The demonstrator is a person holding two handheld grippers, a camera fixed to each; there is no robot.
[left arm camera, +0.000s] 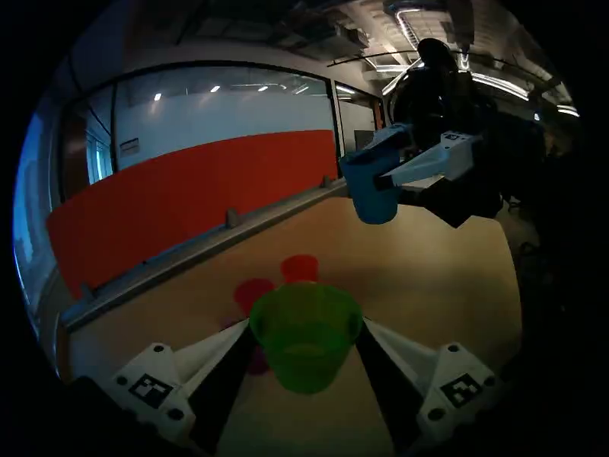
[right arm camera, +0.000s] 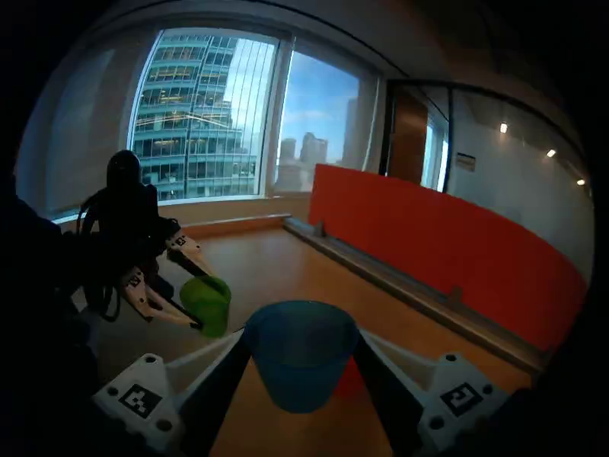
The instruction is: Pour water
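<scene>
My L gripper (left arm camera: 306,329) is clamped on the green cup (left arm camera: 306,362), both fingers on its sides, at 6 o'clock in the left gripper view. Just past it that view gives a pink cup (left arm camera: 251,293) and a red cup (left arm camera: 299,266) on the wood table (left arm camera: 434,282), w/ an orange partition (left arm camera: 190,198) at 10 o'clock. My R gripper (right arm camera: 301,337) squeezes the blue cup (right arm camera: 301,373) the same way, 6 o'clock in the right gripper view. That view adds big windows (right arm camera: 198,114) at 11 o'clock. The cups are well apart, nothing btwn them.
</scene>
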